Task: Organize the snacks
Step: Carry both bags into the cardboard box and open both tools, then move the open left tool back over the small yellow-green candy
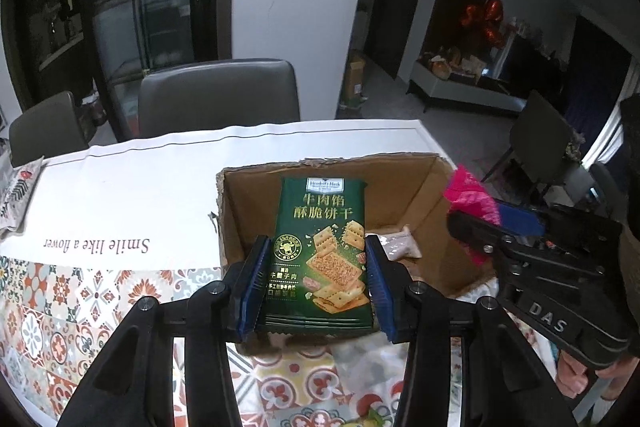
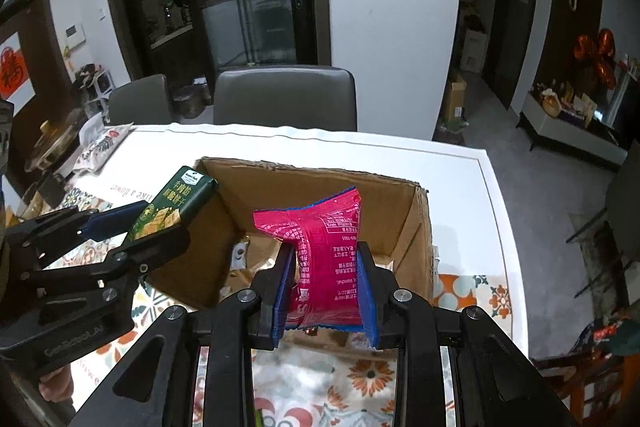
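Left gripper [image 1: 316, 281] w/ blue pads is closed partway onto a dark green rectangular foil cracker packet [image 1: 320, 251], pads pressing both long edges, packet upright over the near-left part of an open brown cardboard box [image 1: 256, 183]. Right gripper [image 2: 326, 289] is clamped narrower on a crinkled magenta plastic snack bag [image 2: 324, 251], which bulges above the pads, held over the box's middle. Inside the box, on the floor, a small pale wrapped snack [image 1: 400, 247] plus other bits, too dim to ID. Box sits on a patterned tile-print tablecloth [image 1: 60, 307]; beyond it a white cloth strip [image 1: 140, 187], then a grey padded chair [image 1: 218, 95].
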Motion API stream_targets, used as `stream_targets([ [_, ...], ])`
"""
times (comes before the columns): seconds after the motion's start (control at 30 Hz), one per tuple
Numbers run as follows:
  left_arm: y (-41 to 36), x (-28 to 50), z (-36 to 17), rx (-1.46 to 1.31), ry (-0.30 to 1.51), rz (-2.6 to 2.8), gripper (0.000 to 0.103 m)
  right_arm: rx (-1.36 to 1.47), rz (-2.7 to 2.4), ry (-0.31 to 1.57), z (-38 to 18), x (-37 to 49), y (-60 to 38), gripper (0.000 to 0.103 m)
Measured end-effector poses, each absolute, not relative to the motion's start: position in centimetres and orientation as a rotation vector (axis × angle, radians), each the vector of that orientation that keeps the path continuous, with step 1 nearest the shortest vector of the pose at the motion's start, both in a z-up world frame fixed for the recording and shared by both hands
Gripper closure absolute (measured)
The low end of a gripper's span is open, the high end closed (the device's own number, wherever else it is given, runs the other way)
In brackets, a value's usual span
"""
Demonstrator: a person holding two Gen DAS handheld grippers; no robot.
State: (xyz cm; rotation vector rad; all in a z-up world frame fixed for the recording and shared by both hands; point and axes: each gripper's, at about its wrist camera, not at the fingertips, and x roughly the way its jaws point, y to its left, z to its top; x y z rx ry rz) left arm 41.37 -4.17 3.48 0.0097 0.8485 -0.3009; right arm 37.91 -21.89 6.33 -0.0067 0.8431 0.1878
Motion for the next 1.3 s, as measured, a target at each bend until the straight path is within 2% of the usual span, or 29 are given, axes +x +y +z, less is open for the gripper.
stream_targets([
  [0.03,-4.3,41.5,3.3,0.027,0.847,-0.272,0.048,-0.008,0.177,0.845,6.2,38.1,-22.0,0.072],
  [0.07,-4.3,41.4,3.3,0.041,0.842,-0.255,0.042,-0.012,0.160,0.851,6.1,38.3,-22.0,0.066],
  [0.1,-4.4,41.2,3.3,0.051,0.838,-0.246,0.040,-0.017,0.142,0.857,5.8,38.2,-22.2,0.053],
  [0.13,-4.3,40.7,3.2,0.057,0.831,-0.241,0.040,-0.016,0.133,0.857,5.8,38.2,-22.3,0.049],
  [0.3,-4.1,37.3,3.5,0.106,0.774,-0.215,0.039,-0.010,0.105,0.850,5.5,36.2,-23.0,0.049],
  [0.43,-3.8,34.2,3.6,0.121,0.732,-0.225,0.039,-0.004,0.105,0.818,5.5,33.4,-23.1,0.042],
  [0.7,-3.6,29.2,3.1,0.141,0.699,-0.269,0.039,0.017,0.111,0.799,4.4,27.4,-22.7,0.041],
  [0.93,-4.0,26.1,1.5,0.178,0.714,-0.301,0.039,0.033,0.097,0.811,3.0,23.8,-22.9,0.041],
  [1.3,-4.7,24.4,-3.5,0.158,0.841,-0.377,0.039,0.039,0.067,0.880,-0.7,20.9,-23.1,0.041],
])
